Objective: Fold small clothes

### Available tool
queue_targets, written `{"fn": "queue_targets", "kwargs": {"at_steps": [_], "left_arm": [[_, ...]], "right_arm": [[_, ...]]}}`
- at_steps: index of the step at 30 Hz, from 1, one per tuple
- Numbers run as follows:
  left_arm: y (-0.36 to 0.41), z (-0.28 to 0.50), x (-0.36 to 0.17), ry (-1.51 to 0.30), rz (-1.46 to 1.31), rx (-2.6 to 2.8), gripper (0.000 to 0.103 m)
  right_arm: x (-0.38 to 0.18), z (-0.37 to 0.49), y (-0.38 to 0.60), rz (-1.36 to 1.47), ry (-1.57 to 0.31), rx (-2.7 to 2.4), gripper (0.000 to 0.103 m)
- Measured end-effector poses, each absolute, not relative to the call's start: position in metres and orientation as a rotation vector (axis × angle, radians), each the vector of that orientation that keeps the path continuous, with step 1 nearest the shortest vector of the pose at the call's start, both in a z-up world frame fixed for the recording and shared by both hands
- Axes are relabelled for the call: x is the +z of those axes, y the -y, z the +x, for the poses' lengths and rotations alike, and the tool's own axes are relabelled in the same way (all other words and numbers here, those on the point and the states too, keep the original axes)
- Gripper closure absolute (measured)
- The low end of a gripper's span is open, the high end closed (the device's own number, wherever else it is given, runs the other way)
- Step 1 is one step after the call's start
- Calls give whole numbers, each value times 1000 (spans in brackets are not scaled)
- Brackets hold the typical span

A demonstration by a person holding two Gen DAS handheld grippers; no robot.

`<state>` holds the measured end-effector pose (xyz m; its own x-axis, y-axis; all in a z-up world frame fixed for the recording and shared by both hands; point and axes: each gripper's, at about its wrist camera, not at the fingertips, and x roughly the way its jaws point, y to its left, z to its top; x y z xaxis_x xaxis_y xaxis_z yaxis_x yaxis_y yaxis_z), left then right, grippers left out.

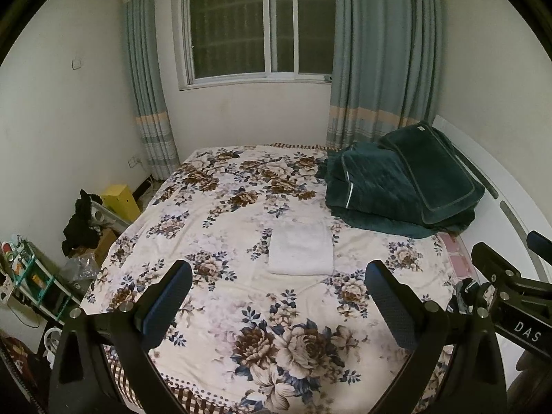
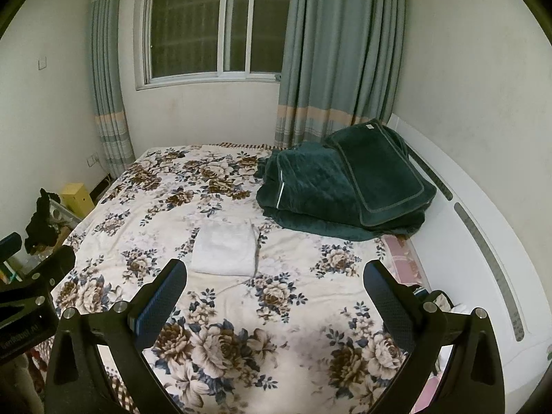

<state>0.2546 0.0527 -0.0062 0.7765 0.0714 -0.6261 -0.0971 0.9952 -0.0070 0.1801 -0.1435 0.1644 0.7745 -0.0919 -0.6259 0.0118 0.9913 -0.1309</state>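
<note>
Mid-bed, on the floral bedspread (image 1: 214, 214): white folded cloth (image 1: 301, 249), a flat, nearly square rectangle, long axis slightly along the bed toward the window (image 1: 255, 24). Green blanket (image 1: 400, 189) heaped well beyond, right. Left gripper (image 1: 277, 296) and right gripper (image 2: 275, 295) hover nearer, jaws spread wide, empty.
</note>
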Motion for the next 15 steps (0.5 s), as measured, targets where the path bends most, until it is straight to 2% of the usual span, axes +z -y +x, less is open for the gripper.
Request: {"fn": "queue_targets", "kwargs": {"at_steps": [15], "left_arm": [[-52, 251, -3, -665, -38, 72, 1]], "right_arm": [[162, 180, 144, -120, -683, -58, 0]]}}
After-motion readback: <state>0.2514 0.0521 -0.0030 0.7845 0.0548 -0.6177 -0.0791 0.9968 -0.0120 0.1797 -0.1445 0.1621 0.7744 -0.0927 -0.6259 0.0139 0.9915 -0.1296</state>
